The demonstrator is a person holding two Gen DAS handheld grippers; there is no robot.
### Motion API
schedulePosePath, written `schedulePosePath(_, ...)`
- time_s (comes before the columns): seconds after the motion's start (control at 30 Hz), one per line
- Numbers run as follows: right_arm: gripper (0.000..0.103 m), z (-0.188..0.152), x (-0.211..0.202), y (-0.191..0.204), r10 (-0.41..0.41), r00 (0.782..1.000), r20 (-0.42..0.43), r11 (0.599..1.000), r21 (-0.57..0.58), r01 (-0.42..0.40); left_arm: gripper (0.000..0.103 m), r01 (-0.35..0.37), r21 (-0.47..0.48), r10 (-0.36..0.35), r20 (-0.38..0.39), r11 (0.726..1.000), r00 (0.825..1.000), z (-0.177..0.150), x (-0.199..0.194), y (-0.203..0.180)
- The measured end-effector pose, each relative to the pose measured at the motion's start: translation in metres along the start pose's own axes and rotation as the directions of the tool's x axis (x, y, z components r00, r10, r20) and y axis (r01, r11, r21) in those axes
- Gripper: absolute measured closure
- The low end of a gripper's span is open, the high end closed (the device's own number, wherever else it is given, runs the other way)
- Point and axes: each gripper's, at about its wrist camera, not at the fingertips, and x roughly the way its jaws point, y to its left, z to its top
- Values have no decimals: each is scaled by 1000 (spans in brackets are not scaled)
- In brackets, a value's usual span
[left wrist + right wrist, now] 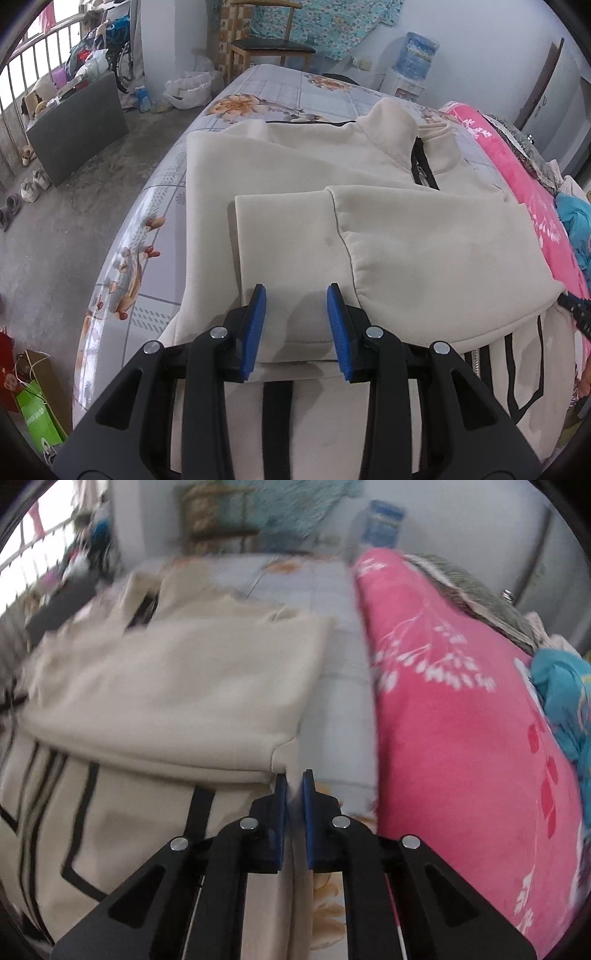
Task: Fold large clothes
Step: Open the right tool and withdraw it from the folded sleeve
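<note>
Blue-padded tongs fill the bottom of each wrist view. From the left wrist, the left tongs (295, 291) stand partly parted over a cream sweatshirt (280, 162), their pads either side of the near edge of a folded-in sleeve (284, 236), with nothing visibly pinched between them; I read them as released. From the right wrist, the right tongs (294, 775) are drawn almost together, only a thin slit between the pads, at the corner where the other folded sleeve (177, 686) meets the garment's side edge. The frame is smeared, so I cannot tell for sure whether a sliver of cloth is caught there, though the tips sit right at that corner. The sweatshirt lies spread on a bed covered by a flowered sheet (258, 96), collar (391, 122) and short black zip (424, 166) at the far end, black-striped lower part (74, 830) nearest the cameras, with a pink blanket (461, 720) bunched beside it on the right. Both sleeves look laid across the chest already, so the step in hand seems to be taking hold for the lengthwise fold. Next, by my judgement, both tongs need a firm bite on the two layers at matching points on each side, then an even lift toward the collar, keeping the sleeves from sliding out.
</note>
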Motion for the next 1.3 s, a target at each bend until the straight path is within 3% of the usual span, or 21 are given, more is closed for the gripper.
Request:
schedulePosePath(0.27,94,-6,16,-12,-21,999,-36,999,34,22,70,14,11,-14,6,1000,1000,-4,-1,-6)
schedulePosePath(0.43,77,-6,13,-16,-60,996,-59,998,15,61,70,13,33,-14,25,999,1000,-9,-2,-8)
schedulePosePath(0.5,65,-7,9,-19,-68,995,-71,998,-5,68,70,15,38,-16,29,999,999,-10,-2,-8)
schedulePosePath(0.63,57,-12,-8,-33,0,994,-110,999,-43,-5,70,27,41,-28,32,999,999,-10,-3,-6)
schedulePosePath(0.7,57,-10,-21,-43,25,994,-107,999,-32,-29,70,29,44,-31,31,999,999,-11,-4,-5)
schedulePosePath(0.87,57,27,-45,-61,124,992,13,988,94,-125,70,24,43,-26,37,999,999,-12,-4,-6)
schedulePosePath(0.97,77,61,-28,-30,193,980,40,980,38,-194,70,4,49,-6,42,999,999,-12,-3,-8)
schedulePosePath(1.1,81,91,21,22,248,968,-32,966,-63,-250,70,-44,79,41,44,996,998,-12,-1,-14)
schedulePosePath(1.2,81,104,60,38,216,973,-86,969,-101,-224,70,-54,84,50,46,995,998,-10,-1,-14)
schedulePosePath(1.3,81,121,99,26,111,986,-123,990,-76,-121,70,-55,91,51,53,994,997,-10,0,-12)
